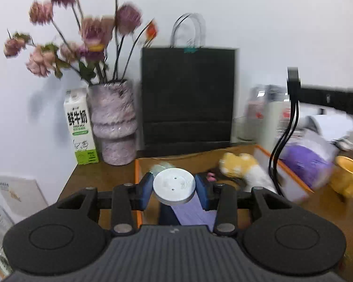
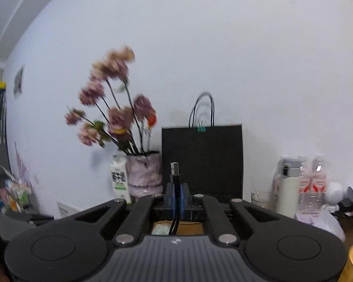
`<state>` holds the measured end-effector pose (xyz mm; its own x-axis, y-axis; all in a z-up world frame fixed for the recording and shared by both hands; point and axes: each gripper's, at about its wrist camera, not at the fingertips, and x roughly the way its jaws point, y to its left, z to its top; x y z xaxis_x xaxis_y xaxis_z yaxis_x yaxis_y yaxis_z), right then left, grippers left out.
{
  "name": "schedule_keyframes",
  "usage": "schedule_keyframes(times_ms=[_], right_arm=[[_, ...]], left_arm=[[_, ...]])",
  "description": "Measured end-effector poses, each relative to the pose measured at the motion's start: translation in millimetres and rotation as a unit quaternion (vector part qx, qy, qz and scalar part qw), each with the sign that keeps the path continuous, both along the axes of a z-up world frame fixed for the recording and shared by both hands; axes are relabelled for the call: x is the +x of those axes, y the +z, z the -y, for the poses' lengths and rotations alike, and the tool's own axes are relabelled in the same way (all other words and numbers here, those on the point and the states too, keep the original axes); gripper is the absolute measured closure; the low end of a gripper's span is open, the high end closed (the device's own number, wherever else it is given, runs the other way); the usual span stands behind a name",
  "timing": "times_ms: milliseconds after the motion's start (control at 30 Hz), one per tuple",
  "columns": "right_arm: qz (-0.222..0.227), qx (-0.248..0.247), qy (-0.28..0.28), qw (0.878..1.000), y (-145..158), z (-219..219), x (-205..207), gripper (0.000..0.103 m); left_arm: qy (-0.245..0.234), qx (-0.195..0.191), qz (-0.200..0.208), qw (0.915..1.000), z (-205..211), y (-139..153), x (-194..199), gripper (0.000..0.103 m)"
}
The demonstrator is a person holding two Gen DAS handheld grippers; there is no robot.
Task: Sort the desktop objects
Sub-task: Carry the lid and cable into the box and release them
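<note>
In the left wrist view my left gripper [image 1: 174,188] is shut on a white round cap [image 1: 174,183] topping a pale purple body [image 1: 195,213]; it is lifted above an orange-rimmed tray [image 1: 137,176]. The tray holds a yellow and white plush toy [image 1: 240,164] and small dark items. In the right wrist view my right gripper [image 2: 175,195] is shut on a black USB cable [image 2: 175,211], whose metal plug [image 2: 174,168] sticks up past the fingertips. The same doubled cable [image 1: 291,122] hangs at the right of the left wrist view, reaching down to the tray.
A black paper bag [image 1: 188,94] stands against the white wall. A vase of pink flowers [image 1: 115,122] and a milk carton [image 1: 81,127] stand left of it. At the right are a purple bundle in plastic [image 1: 306,162], a yellow cup [image 1: 348,176], water bottles [image 2: 315,181] and a white flask [image 2: 288,188].
</note>
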<state>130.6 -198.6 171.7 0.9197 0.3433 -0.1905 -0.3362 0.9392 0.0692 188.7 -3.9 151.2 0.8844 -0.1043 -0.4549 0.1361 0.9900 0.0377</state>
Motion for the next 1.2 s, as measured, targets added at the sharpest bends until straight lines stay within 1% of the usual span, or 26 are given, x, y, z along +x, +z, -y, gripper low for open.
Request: schedule_keyframes(times_ms=[67,100,133,167,200,233,267,333,367,400,433,500,567,667,733,767,800,833,900,933,967,1000,1033,1100,1167,1200], right_arm=[[-0.038,-0.017,0.007,0.999,-10.0,-9.7,49.1,0.100],[-0.057,-0.029,0.009,0.998,-18.7,-16.2,74.4,0.103],[-0.082,-0.041,0.008,0.996,-29.9,-22.9,101.7,0.103],[-0.110,-0.043,0.005,0.993,-43.5,-28.2,127.5,0.103],[-0.151,-0.050,0.010,0.987,-60.5,-34.2,155.0,0.103],[-0.190,-0.056,0.014,0.980,-82.9,-40.1,180.3,0.103],[-0.219,-0.063,0.013,0.974,-100.8,-45.5,198.8,0.103],[-0.280,-0.082,0.032,0.956,-132.5,-56.4,226.5,0.102],[-0.297,-0.082,0.026,0.951,-142.9,-58.4,233.3,0.101],[-0.308,-0.080,0.023,0.948,-146.8,-58.4,236.1,0.097],[-0.315,-0.073,0.030,0.946,-147.1,-57.1,236.9,0.094],[-0.315,-0.082,0.029,0.945,-145.4,-56.2,233.9,0.089],[-0.324,-0.098,0.016,0.941,-142.4,-56.4,236.2,0.088],[-0.335,-0.082,0.010,0.939,-132.2,-45.9,227.5,0.085],[-0.336,-0.078,0.005,0.939,-120.6,-39.0,217.7,0.076],[-0.333,-0.080,0.000,0.939,-115.3,-36.1,212.1,0.073],[-0.328,-0.084,-0.007,0.941,-110.4,-33.3,203.4,0.067],[-0.326,-0.089,-0.013,0.941,-105.9,-30.2,196.0,0.061],[-0.324,-0.100,-0.023,0.941,-99.8,-23.7,180.5,0.053],[-0.326,-0.107,-0.029,0.939,-97.5,-20.1,173.1,0.049],[-0.326,-0.112,-0.036,0.938,-95.0,-16.1,166.3,0.047],[-0.323,-0.114,-0.044,0.938,-92.6,-11.7,160.2,0.040],[-0.318,-0.114,-0.056,0.939,-89.0,-5.3,152.8,0.034],[-0.305,-0.111,-0.080,0.943,-82.5,7.1,140.2,0.027],[-0.289,-0.123,-0.108,0.943,-77.6,16.1,126.4,0.024],[-0.282,-0.133,-0.124,0.942,-76.0,19.5,118.6,0.020]], left_arm=[[0.007,0.018,-0.025,0.9995,3.3,-11.2,43.2,0.063],[0.016,0.031,-0.037,0.9987,7.0,-20.0,62.0,0.063],[0.018,0.043,-0.056,0.9974,10.6,-30.6,80.6,0.063],[0.019,0.045,-0.082,0.9955,12.4,-44.3,102.2,0.063],[0.018,0.049,-0.105,0.9931,14.2,-56.5,118.4,0.062],[0.028,0.056,-0.127,0.9899,15.2,-69.0,133.1,0.062],[0.039,0.056,-0.138,0.9881,14.1,-77.6,139.9,0.063],[0.035,0.039,-0.139,0.9889,8.6,-82.4,145.5,0.060],[0.033,0.028,-0.133,0.9902,5.4,-81.6,145.0,0.052],[0.034,0.025,-0.128,0.9909,4.2,-79.7,144.4,0.044],[0.036,0.025,-0.122,0.9915,3.1,-77.1,143.2,0.040],[0.036,0.020,-0.117,0.9923,0.4,-70.5,144.0,0.038],[0.042,0.012,-0.115,0.9924,-1.8,-61.1,141.5,0.037],[0.049,0.011,-0.117,0.9918,-1.0,-47.4,132.0,0.032],[0.049,0.017,-0.120,0.9915,1.5,-42.2,120.5,0.027],[0.046,0.020,-0.121,0.9914,3.0,-40.2,113.3,0.022],[0.041,0.024,-0.124,0.9911,4.8,-39.2,106.6,0.016],[0.033,0.027,-0.131,0.9905,6.7,-39.0,100.6,0.014],[0.024,0.029,-0.140,0.9895,10.1,-38.2,87.1,0.013],[0.027,0.027,-0.144,0.9888,10.9,-37.7,81.3,0.011],[0.035,0.023,-0.150,0.9878,11.7,-36.5,76.2,0.007],[0.043,0.017,-0.155,0.9868,12.6,-34.6,70.7,0.002],[0.047,0.010,-0.156,0.9867,13.0,-32.4,65.6,0.001],[0.039,-0.002,-0.159,0.9865,17.4,-27.5,52.9,0.001],[0.029,0.005,-0.165,0.9859,24.7,-24.6,40.5,0.000],[0.029,0.010,-0.166,0.9857,27.7,-23.6,34.7,0.000]])
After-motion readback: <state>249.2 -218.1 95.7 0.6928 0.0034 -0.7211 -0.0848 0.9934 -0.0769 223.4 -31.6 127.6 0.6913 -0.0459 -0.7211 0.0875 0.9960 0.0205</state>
